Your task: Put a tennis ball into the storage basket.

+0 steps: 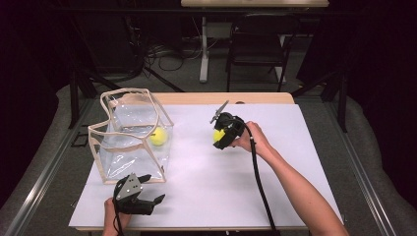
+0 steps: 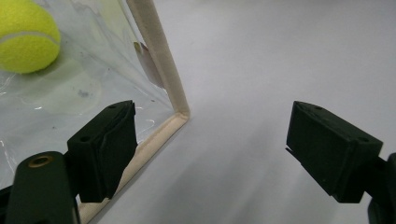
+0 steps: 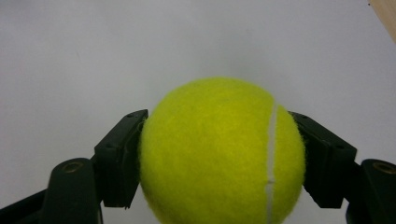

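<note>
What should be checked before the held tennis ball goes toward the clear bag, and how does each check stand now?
1. Grip: right tongs closed on the held tennis ball, pads on both its sides: ok.
2. Ball off the table: it appears lifted above the white table in the high view: ok.
3. Bag opening: the clear bag stands upright with its beige rim open at the top: ok.
4. Room inside: one other tennis ball already lies in the bag, with space beside it: ok.
5. Bag steadied: left tongs are open beside the bag's near corner, gripping nothing: not ok.
6. Path between ball and bag: bare table surface: ok.
</note>
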Demonstrator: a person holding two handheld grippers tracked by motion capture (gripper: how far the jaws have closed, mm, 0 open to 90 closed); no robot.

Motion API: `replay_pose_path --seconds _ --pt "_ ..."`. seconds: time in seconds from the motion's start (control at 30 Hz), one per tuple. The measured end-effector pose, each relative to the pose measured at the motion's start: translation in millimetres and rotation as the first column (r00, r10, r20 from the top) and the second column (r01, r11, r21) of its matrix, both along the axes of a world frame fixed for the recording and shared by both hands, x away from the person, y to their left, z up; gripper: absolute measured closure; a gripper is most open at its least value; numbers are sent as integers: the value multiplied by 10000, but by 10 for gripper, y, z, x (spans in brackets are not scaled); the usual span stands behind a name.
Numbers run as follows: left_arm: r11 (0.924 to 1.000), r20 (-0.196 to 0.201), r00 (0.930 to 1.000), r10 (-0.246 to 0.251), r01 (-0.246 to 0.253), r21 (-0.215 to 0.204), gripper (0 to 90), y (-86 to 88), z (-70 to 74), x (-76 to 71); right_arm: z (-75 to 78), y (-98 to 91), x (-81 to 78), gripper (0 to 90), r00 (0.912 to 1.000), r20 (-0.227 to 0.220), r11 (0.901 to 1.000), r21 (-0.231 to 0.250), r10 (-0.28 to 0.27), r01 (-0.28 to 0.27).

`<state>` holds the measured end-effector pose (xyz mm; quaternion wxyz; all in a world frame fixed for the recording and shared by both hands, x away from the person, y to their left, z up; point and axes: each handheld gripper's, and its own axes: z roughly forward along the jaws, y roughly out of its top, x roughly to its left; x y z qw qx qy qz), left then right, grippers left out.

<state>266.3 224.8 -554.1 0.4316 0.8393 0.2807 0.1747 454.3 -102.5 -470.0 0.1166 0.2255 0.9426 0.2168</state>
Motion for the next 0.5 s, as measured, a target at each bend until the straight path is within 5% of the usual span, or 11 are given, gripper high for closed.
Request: replay_pose_path --seconds 0.5 --pt "10000 -16 10000 10 -10 -32 162 -1 -1 0 56 178 16 258 9997 11 9995 193 257 -257"
